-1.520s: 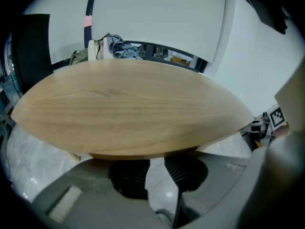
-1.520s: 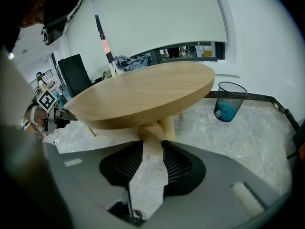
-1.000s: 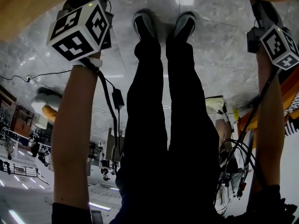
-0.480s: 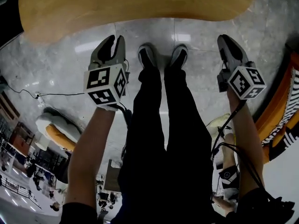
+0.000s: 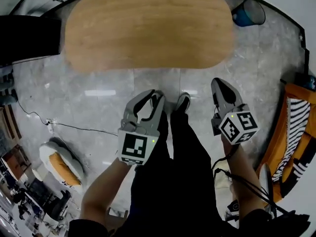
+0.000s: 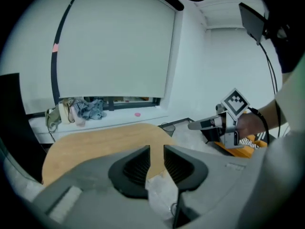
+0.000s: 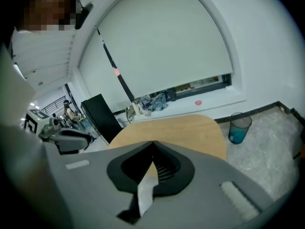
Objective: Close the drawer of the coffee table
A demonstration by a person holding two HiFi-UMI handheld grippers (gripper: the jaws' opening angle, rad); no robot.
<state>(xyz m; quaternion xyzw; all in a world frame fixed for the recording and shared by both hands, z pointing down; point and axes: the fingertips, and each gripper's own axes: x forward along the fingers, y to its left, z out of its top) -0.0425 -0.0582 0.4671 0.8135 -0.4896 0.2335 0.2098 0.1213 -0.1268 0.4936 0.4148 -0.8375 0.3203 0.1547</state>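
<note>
The coffee table (image 5: 148,28) is an oval of light wood seen from above; no drawer shows in any view. My left gripper (image 5: 150,99) hangs over the floor short of the table's near edge, open, with nothing between its jaws (image 6: 156,159). My right gripper (image 5: 220,85) is held level with it on the right, shut and empty, its jaws meeting tip to tip (image 7: 153,144). Both point toward the table (image 6: 95,142) (image 7: 181,130). My legs and shoes (image 5: 182,102) stand between them.
A blue bin (image 5: 248,12) stands past the table's right end. A black cabinet (image 5: 29,38) is at its left end. An orange chair with striped fabric (image 5: 291,127) is at the right. A cable (image 5: 64,126) and a white-and-orange object (image 5: 59,162) lie on the floor at left.
Both grippers have risen from low beside my shoes to well above the floor. The whole tabletop has come into the head view. The right jaws have closed.
</note>
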